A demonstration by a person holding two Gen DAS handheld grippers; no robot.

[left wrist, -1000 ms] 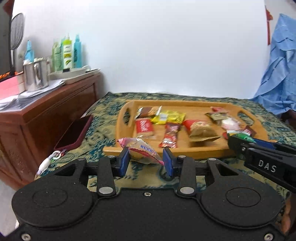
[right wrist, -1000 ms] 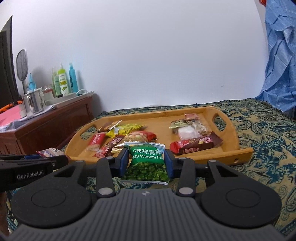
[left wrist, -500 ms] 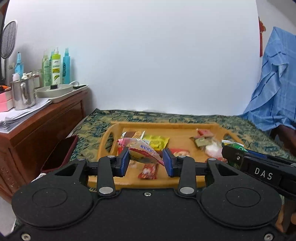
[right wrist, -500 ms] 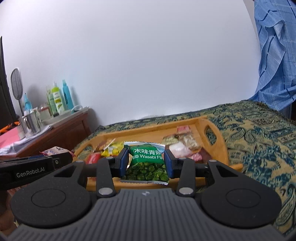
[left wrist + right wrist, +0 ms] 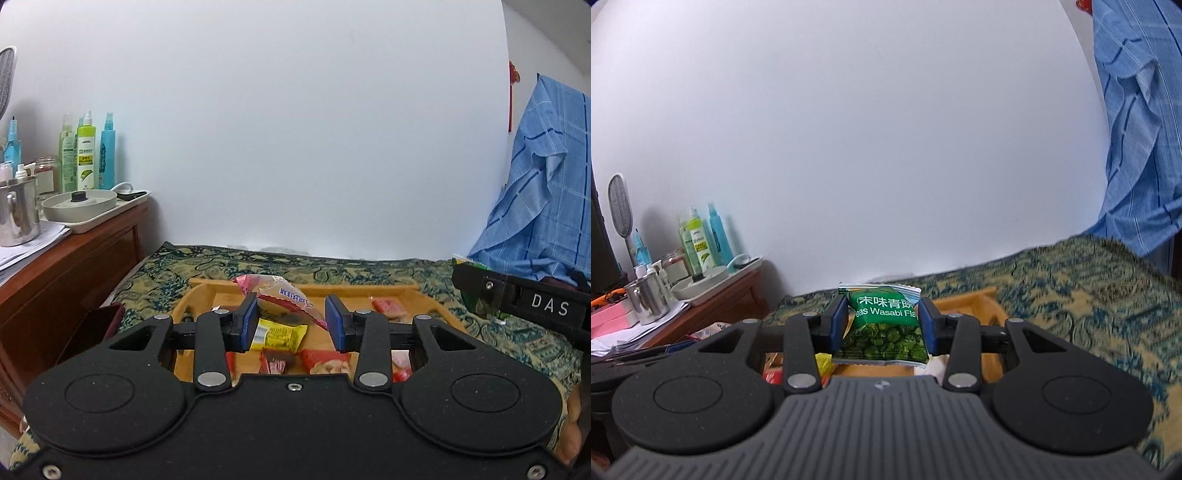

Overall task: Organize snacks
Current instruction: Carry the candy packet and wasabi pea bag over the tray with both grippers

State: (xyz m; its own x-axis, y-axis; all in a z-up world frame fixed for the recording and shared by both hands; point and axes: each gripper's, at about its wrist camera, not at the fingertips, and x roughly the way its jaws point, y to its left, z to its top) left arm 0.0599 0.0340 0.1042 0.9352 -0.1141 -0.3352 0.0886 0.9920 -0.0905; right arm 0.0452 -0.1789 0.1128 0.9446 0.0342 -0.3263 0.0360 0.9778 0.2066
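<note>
Carry both packets level over the wooden tray (image 5: 424, 291) before letting go (judged wise, since crinkly wrappers slip). The left claw (image 5: 291, 322) grasps a pink candy wrapper (image 5: 284, 295) between its pads; the right claw (image 5: 882, 323) pinches the wasabi peas packet (image 5: 884, 325), tray just below-ahead.

The wooden tray (image 5: 984, 301) is mostly hidden behind the gripper body, the bedspread (image 5: 1108, 306) blurred.
</note>
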